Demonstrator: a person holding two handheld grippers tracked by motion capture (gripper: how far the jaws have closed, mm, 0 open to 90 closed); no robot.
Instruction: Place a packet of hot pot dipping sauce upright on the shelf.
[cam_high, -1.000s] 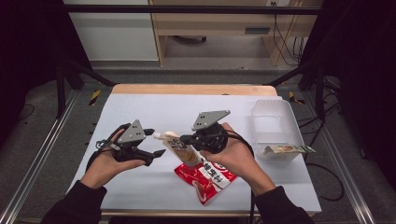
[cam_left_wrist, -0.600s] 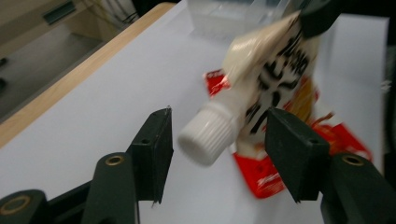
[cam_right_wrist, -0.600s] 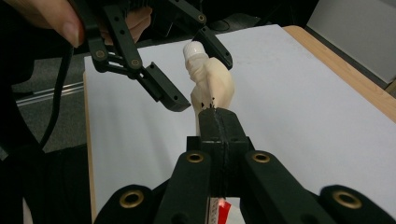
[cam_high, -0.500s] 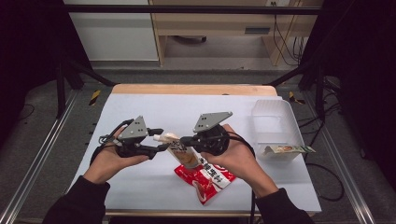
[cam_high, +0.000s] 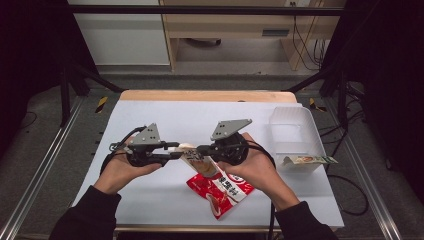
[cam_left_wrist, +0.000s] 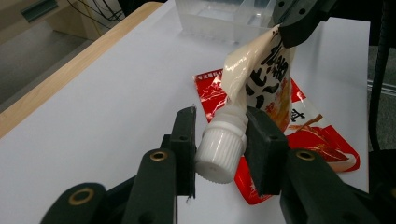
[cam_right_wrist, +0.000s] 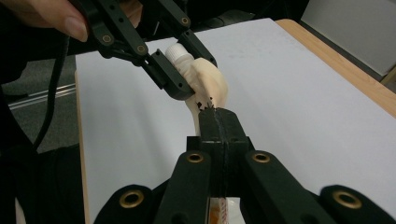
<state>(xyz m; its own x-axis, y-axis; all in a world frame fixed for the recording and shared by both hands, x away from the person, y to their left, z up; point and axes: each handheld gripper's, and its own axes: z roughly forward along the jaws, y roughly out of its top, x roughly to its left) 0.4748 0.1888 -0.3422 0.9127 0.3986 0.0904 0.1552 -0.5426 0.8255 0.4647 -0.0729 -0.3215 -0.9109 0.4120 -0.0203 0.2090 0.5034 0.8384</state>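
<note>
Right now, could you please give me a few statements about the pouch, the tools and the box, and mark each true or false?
1. The left tool grips the pouch's white cap. True.
2. The right tool is open. False: it pinches the pouch edge.
3. The red packet lies on the table. True.
4. The clear box sits on the person's left. False: it is on the right.
</note>
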